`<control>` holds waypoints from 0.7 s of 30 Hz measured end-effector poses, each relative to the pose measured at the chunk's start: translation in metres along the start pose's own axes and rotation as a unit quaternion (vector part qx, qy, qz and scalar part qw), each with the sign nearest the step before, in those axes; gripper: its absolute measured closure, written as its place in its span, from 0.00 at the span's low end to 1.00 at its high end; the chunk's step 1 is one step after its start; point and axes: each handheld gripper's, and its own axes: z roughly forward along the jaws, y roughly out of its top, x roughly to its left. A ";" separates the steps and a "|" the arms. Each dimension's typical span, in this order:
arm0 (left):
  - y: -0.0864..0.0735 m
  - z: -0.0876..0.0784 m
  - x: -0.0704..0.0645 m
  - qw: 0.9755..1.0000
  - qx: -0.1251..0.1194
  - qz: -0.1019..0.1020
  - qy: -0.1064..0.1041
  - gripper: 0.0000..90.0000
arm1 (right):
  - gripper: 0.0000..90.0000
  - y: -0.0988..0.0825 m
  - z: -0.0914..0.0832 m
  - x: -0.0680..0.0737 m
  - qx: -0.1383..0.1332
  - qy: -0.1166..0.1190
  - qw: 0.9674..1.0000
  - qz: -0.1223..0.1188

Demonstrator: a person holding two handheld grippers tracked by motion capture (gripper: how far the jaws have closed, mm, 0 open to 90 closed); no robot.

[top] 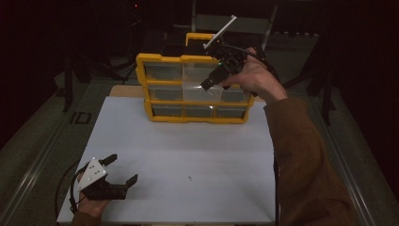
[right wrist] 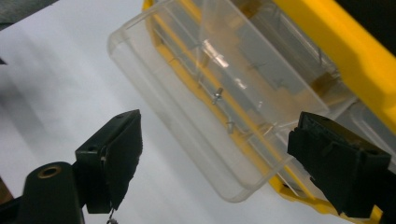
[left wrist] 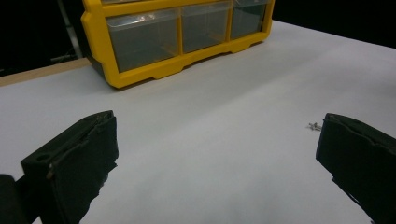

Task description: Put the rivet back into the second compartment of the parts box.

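Yellow plastic drawer cabinet (top: pixel 193 89) stands at the table's (top: pixel 188 155) far edge; its clear middle drawer (right wrist: pixel 205 107) juts out beneath the right gripper's (top: pixel 212 81) released jaws. Left gripper (top: pixel 123 169) rests open near the left corner.

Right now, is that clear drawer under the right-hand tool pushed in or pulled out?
Pulled out. The clear drawer juts from the yellow cabinet over the white table, below the open right gripper; small screws lie inside.

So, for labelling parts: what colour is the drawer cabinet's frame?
Yellow; the cabinet frame shows best in the left gripper view.
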 end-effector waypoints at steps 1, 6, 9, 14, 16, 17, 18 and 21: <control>0.000 0.000 0.000 1.000 0.000 0.000 0.000 0.00 | 0.17 -0.001 0.000 0.001 -0.001 0.004 1.000 -0.002; 0.000 0.000 0.000 1.000 0.000 0.001 0.000 0.00 | 0.17 -0.004 -0.003 0.007 -0.007 0.007 1.000 -0.013; 0.000 0.000 0.000 1.000 0.001 0.001 0.000 0.00 | 0.17 -0.006 -0.005 0.012 -0.008 0.010 1.000 -0.021; 0.000 0.000 0.000 1.000 0.001 0.001 0.000 0.00 | 0.17 -0.008 -0.008 0.019 -0.010 0.013 0.999 -0.036; 0.000 0.000 0.000 1.000 0.001 0.001 0.000 0.00 | 0.17 -0.010 -0.008 0.022 -0.008 0.014 0.999 -0.041; 0.000 0.000 0.000 1.000 0.001 0.001 0.000 0.00 | 0.17 -0.011 -0.008 0.023 -0.007 0.014 0.999 -0.044; 0.000 0.000 0.000 1.000 0.001 0.001 0.000 0.00 | 0.17 -0.011 -0.008 0.025 -0.007 0.014 0.999 -0.045; 0.000 0.000 0.000 1.000 0.001 0.001 0.000 0.00 | 0.17 -0.014 -0.008 0.028 -0.007 0.016 0.999 -0.051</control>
